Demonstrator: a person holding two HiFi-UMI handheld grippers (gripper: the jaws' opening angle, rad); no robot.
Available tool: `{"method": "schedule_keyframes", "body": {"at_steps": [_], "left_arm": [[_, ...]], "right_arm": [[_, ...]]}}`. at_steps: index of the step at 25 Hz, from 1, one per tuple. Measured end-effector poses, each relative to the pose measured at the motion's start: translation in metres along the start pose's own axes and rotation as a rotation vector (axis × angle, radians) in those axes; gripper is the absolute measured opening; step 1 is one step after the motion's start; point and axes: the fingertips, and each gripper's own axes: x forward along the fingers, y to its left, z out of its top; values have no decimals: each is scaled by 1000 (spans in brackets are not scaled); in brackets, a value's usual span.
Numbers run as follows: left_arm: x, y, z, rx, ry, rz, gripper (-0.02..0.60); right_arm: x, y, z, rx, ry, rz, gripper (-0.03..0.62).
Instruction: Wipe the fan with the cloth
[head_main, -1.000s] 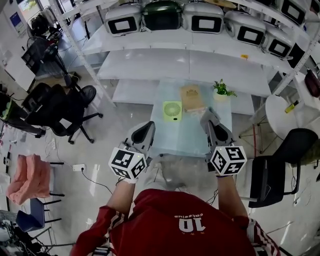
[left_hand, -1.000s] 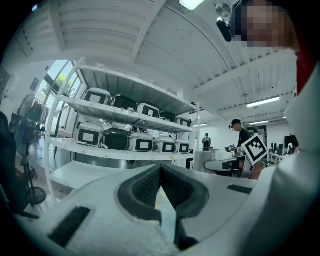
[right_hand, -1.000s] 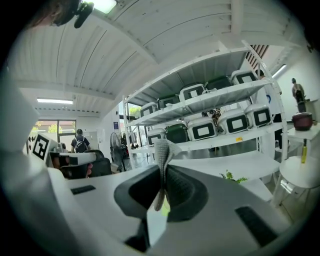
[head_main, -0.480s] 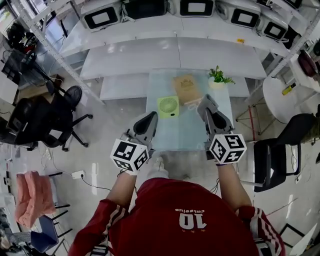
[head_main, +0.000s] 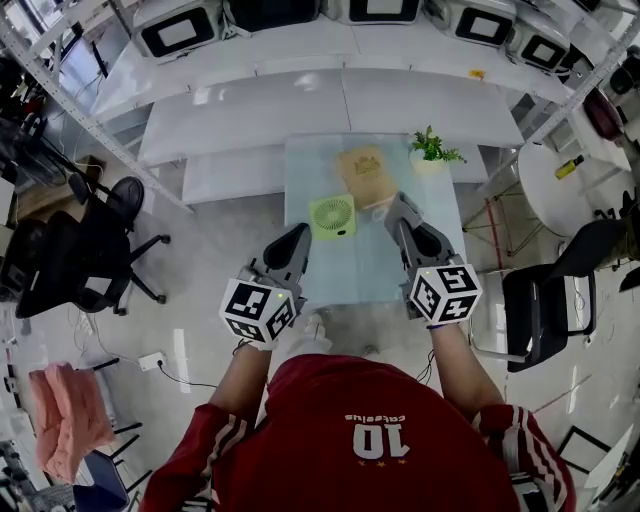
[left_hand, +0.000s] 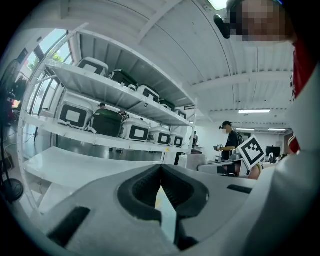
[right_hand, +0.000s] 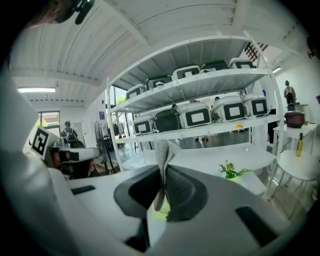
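Note:
A small green fan (head_main: 331, 216) lies flat on the glass table (head_main: 350, 270), ahead of both grippers; through the right jaws' gap it shows as a yellow-green patch (right_hand: 161, 213). My right gripper (right_hand: 162, 172) is shut on a grey knitted cloth (right_hand: 161, 152) that sticks up between the jaws. In the head view the right gripper (head_main: 393, 204) hangs above the table just right of the fan. My left gripper (left_hand: 161, 172) is shut with nothing in it, and the left gripper (head_main: 297, 238) hovers near the table's left front, short of the fan.
A brown packet (head_main: 365, 174) lies behind the fan and a small potted plant (head_main: 433, 148) stands at the table's far right corner. White shelves (head_main: 330, 105) with several cases rise beyond. A black office chair (head_main: 95, 250) stands at left, another chair (head_main: 545, 300) at right.
The person has stepped toward the table, so the fan and table sit closer under the grippers. Both grippers stay shut, the cloth still in the right one.

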Motion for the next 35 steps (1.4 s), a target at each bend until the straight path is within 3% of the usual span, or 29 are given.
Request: {"method": "schedule_keyframes", "body": {"at_steps": [22, 26, 35], "left_arm": [[28, 66, -33, -30, 86, -51, 5], [40, 66, -40, -23, 92, -102, 5], [62, 79, -72, -79, 141, -108, 5]], "right_arm": [[66, -1, -53, 28, 94, -84, 21], [78, -13, -65, 47, 123, -112, 21], [101, -22, -101, 58, 182, -139, 21]]}}
